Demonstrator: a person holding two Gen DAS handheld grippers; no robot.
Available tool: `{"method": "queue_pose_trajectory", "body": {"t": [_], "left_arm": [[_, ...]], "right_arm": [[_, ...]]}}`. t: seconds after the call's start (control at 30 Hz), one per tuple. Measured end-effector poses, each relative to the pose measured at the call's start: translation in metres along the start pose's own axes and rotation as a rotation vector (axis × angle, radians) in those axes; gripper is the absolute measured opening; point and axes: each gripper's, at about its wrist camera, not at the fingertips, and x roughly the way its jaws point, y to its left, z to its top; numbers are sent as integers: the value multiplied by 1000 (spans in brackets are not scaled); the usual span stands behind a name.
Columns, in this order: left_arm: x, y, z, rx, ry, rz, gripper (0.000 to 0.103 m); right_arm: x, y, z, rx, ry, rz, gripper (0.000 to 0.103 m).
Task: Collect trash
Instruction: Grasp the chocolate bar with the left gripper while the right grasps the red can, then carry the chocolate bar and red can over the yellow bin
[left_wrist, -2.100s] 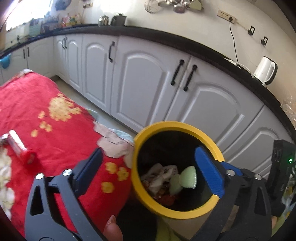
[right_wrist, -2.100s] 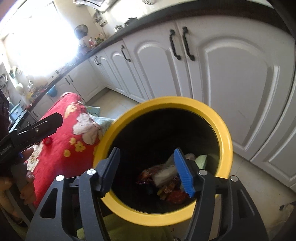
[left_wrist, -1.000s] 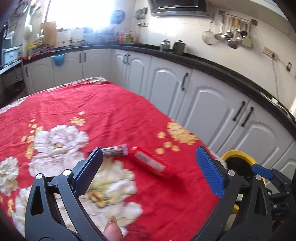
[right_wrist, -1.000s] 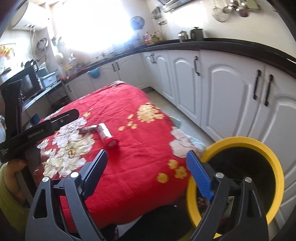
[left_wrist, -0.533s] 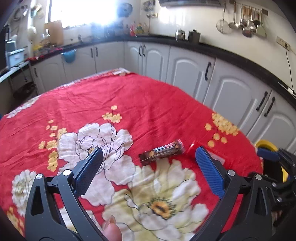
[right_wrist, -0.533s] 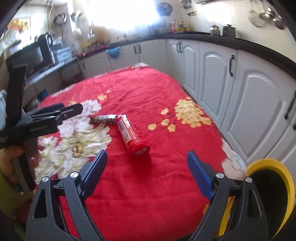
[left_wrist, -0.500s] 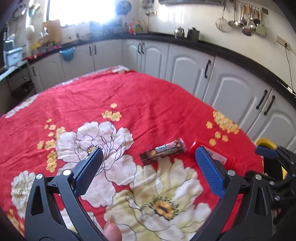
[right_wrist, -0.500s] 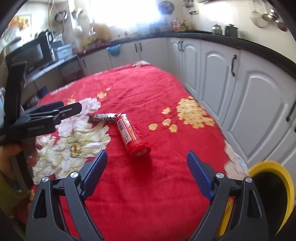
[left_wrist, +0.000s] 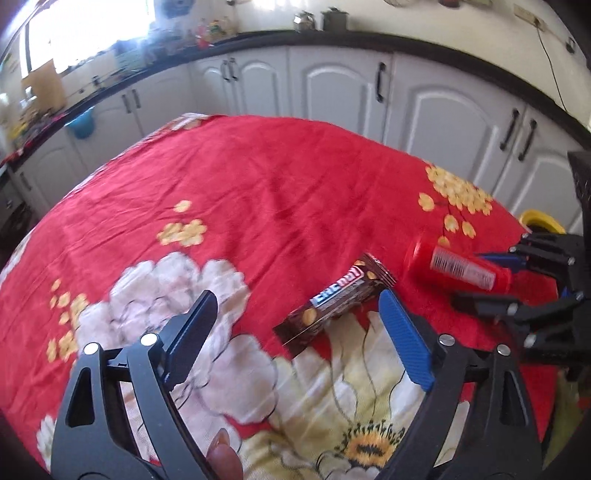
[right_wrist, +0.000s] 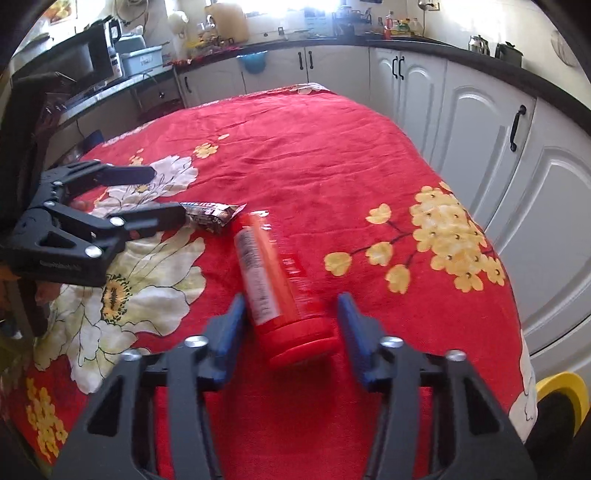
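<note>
Now your right hand-held gripper (right_wrist: 290, 325) is sitting spread wide around the cap end of the red bottle (right_wrist: 273, 280), one finger on each side, neither pad touching it as far as the view shows. That bottle is lying on its side on the red flowered cloth (right_wrist: 314, 147) covering the desk, its white barcode label facing up. It is looking like rigid, smooth plastic, so expect it to roll or slide off the pads; you are better off closing across the body just above the cap than on the rounded end. Whether it is full or empty cannot be told, so be ready for some weight.

Your left hand-held gripper (left_wrist: 291, 332) is also standing open, its fingers reaching toward the near end of the brown snack bar wrapper (left_wrist: 334, 301), not yet pinching it. The wrapper is lying flat beside the bottle, just apart from it, brown with white lettering and crimped ends. It is probably light, thin and crinkly, lying close to the soft cloth, so you are likely needing to pinch low across its width.

The yellow-rimmed bin (right_wrist: 563, 391) is waiting past the desk edge on your right.
</note>
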Motion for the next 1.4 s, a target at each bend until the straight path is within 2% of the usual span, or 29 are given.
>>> {"method": "queue_pose_trajectory", "body": {"t": [0.07,0.27,0.33,0.43,0.6,0.83,1.07,1.4], "left_arm": [[6,-4,2,21,7,-14,73],[21,-16,1,55,50,-28,48],[19,-20,-1,50,51,-46,31],[16,-29,-3,31,59,-55,12],[8,-49,-6,29,52,-50,9],[-19,-92,-7,6,-9,-135,9],[-41,-146,5,-3,-63,-241,9],[-62,-218,25,34,-128,-322,9]], "right_arm": [[-6,-9,-5,35,-8,18,33],[-29,-23,-26,113,-33,33,33],[-37,-26,-34,131,-43,39,33],[-49,-29,-44,165,-59,47,33],[-70,-37,-61,203,-90,44,33],[-106,-56,-82,260,-143,24,33],[-153,-80,-108,302,-203,-44,33],[-200,-115,-148,384,-252,-134,33]]}}
